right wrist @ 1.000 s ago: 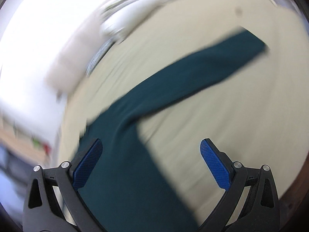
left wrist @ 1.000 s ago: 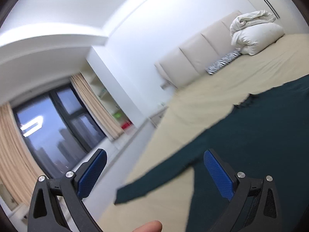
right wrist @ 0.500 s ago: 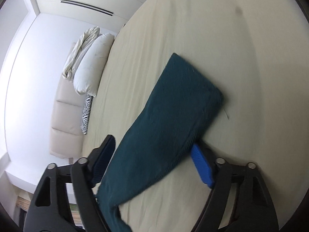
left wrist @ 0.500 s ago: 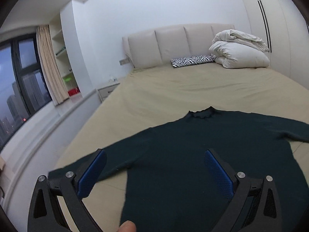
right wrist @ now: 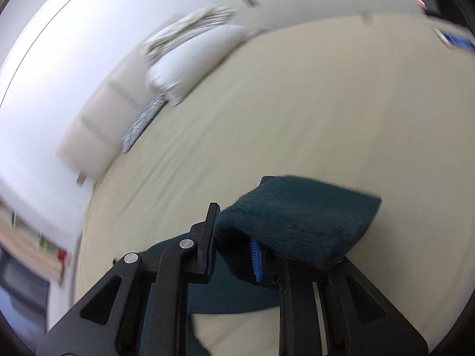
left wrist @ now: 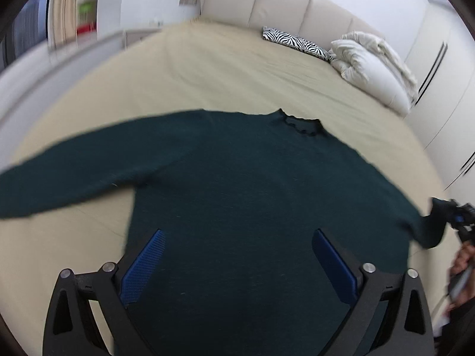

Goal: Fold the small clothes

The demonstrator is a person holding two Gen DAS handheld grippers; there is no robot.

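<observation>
A dark green long-sleeved sweater (left wrist: 252, 192) lies spread flat on the beige bed (left wrist: 237, 68), collar towards the headboard. My left gripper (left wrist: 239, 234) hangs open above the sweater's body, with nothing between its blue pads. My right gripper (right wrist: 233, 231) has its jaws closing, and the sweater's right sleeve cuff (right wrist: 297, 216) is pinched between the pads and lifted off the sheet. In the left wrist view that right gripper (left wrist: 457, 218) shows at the far right edge, gripping the sleeve end, with a person's hand (left wrist: 463, 261) behind it.
A zebra-print pillow (left wrist: 297, 41) and a bundled white duvet (left wrist: 374, 68) lie by the padded headboard (left wrist: 282, 6). White wardrobe doors (left wrist: 439, 68) stand on the right. A window, curtain and shelves are at the left.
My right gripper went from wide open to closed around the sleeve cuff and raised it. The left gripper swung round and tipped down over the sweater's body, staying open.
</observation>
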